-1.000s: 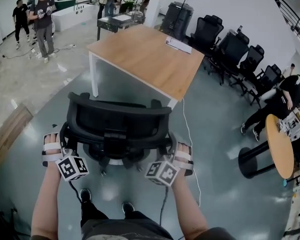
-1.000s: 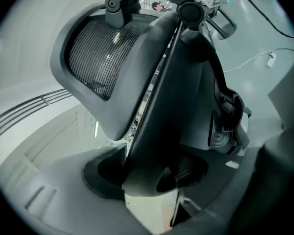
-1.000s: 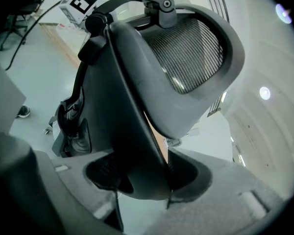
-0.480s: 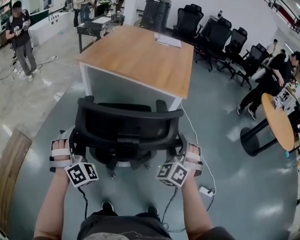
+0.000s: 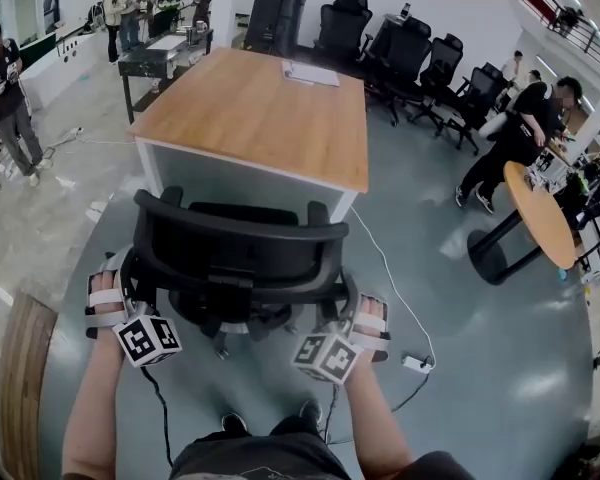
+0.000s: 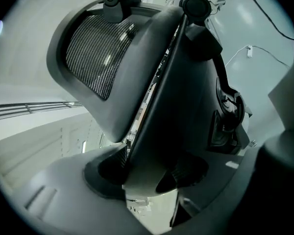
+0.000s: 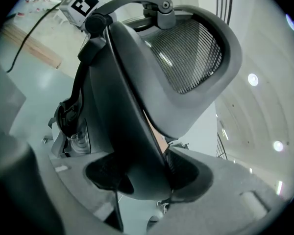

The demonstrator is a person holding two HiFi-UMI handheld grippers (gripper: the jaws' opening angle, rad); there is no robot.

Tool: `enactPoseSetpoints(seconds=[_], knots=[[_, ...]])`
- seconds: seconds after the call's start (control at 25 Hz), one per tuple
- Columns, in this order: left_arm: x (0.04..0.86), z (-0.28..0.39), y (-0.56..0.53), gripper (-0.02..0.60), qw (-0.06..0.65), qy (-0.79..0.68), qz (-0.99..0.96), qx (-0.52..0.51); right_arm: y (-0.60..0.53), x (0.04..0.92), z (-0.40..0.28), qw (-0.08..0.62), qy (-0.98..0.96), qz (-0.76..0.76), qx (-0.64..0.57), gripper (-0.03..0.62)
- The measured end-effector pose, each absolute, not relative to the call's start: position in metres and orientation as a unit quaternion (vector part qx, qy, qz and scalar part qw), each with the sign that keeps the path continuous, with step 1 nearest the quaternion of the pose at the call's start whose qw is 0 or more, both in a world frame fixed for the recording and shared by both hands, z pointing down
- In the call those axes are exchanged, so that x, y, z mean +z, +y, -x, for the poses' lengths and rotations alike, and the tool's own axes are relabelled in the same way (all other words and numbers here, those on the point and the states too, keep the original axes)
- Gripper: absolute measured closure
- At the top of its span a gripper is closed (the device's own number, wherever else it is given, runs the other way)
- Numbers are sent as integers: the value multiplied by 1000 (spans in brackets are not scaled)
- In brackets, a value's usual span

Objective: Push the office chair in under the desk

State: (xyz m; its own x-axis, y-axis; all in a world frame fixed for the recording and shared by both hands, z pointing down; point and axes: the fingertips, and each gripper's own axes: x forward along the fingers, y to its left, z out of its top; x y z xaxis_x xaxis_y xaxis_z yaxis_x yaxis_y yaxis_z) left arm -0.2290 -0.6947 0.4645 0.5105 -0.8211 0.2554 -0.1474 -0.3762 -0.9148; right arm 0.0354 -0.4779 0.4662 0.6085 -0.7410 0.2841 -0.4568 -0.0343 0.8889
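A black office chair (image 5: 238, 253) stands on the grey floor with its back toward me, just short of the near end of a wooden-topped desk (image 5: 255, 108) with a white frame. My left gripper (image 5: 128, 280) is shut on the left edge of the chair's backrest (image 6: 152, 82), and my right gripper (image 5: 348, 303) is shut on its right edge (image 7: 132, 92). In the left gripper view, the left gripper (image 6: 147, 169) has both pads pressed on the dark frame. The right gripper (image 7: 144, 173) clamps the frame the same way. The mesh headrest (image 6: 95, 53) rises above.
A white cable and power strip (image 5: 417, 365) lie on the floor to the right. A round wooden table (image 5: 545, 223) stands further right, a row of black chairs (image 5: 420, 53) behind the desk, a wooden board (image 5: 20, 368) at left. Several people stand around the room.
Both grippers and the chair have travelled toward the desk, and the chair has turned to face the desk's end squarely. The grips on the backrest are unchanged.
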Motion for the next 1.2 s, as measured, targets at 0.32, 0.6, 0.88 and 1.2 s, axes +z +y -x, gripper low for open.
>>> enactPoseSetpoints(seconds=[0.32,0.6,0.88,1.2], knots=[[459,220,-732,305,454,319,748,-364,-505,460,-35,548,-411,-719,-120,358],[461,202,-771,307,466,305,749,-358,-544,464,-54,550,-408,-721,-107,358],[469,178,-816,307,473,293,755,-347,-579,471,-68,549,-397,-727,-109,358],[467,148,-873,307,477,273,765,-337,-621,468,-84,554,-374,-738,-89,358]])
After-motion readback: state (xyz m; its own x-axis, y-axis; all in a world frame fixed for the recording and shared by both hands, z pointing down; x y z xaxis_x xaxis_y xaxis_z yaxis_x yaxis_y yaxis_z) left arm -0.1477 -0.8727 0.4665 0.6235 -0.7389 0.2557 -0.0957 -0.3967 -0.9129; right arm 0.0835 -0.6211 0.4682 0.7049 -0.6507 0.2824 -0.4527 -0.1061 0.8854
